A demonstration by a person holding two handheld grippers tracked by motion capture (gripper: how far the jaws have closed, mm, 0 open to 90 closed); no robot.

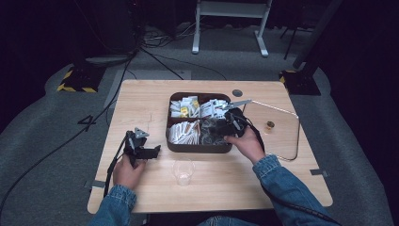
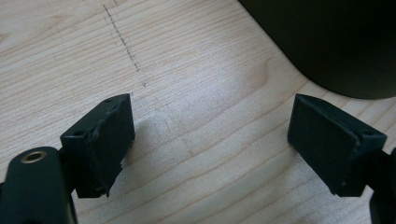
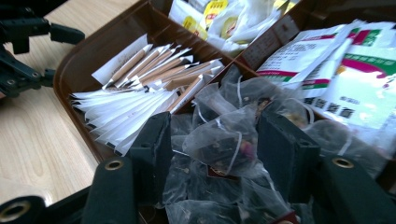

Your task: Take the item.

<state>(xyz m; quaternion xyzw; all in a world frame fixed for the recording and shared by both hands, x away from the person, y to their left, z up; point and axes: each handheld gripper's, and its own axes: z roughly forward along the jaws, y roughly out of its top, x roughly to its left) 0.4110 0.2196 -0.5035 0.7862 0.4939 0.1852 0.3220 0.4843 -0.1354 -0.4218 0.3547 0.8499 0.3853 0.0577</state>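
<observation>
A wooden table [image 1: 141, 103] carries a dark brown tray [image 1: 197, 147] split into four compartments. The right tongs [image 3: 212, 140] reach into the near right compartment, which is full of clear mesh tea bags [image 3: 280, 116], and their two black jaws stand on either side of one mesh tea bag [image 3: 222, 142] with dark leaves inside, pressing its sides. In the high view the right hand [image 1: 247, 143] holds these tongs over that corner of the tray. Beside it, the near left compartment holds long white and brown paper sticks [image 3: 140, 79], and the two far compartments hold printed sachets [image 3: 345, 70]. The left tongs [image 2: 210, 149] hover low over bare wood just left of the tray, jaws wide apart with nothing between them, held in the left hand [image 1: 126, 172]. A clear plastic cup [image 1: 183, 171] stands upright on the table in front of the tray, between the two hands. A clear lid [image 1: 275, 129] lies flat to the right of the tray.
</observation>
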